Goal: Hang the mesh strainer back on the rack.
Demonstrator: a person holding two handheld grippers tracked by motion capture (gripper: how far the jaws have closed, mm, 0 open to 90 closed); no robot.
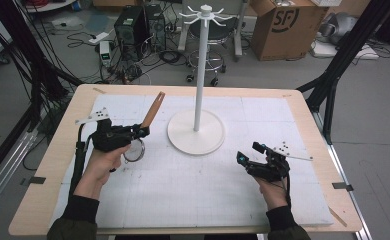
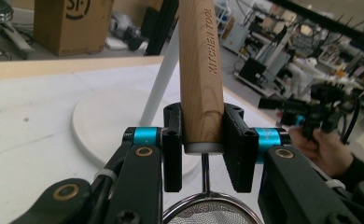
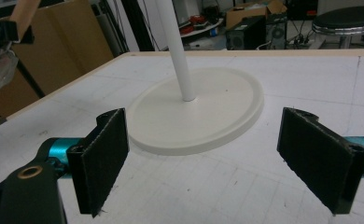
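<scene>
A small strainer with a wooden handle (image 1: 153,109) and a round wire mesh bowl (image 1: 133,151) is held above the left part of the table. My left gripper (image 1: 142,131) is shut on the handle (image 2: 201,70) near its lower end, handle tilted up and away, mesh bowl (image 2: 212,212) hanging below the jaws. A white hook stand (image 1: 199,75) rises from a round base (image 1: 183,135) at the table's middle. My right gripper (image 1: 249,152) hovers open to the right of the base (image 3: 203,109), pads (image 3: 103,158) wide apart with nothing between them.
A white mat (image 1: 193,185) covers the wooden table (image 1: 43,185). Behind the table the floor holds a cardboard box (image 1: 283,27), a stool (image 1: 208,30), a computer case (image 1: 130,25) and cables. Black frame legs (image 1: 343,55) stand at both sides.
</scene>
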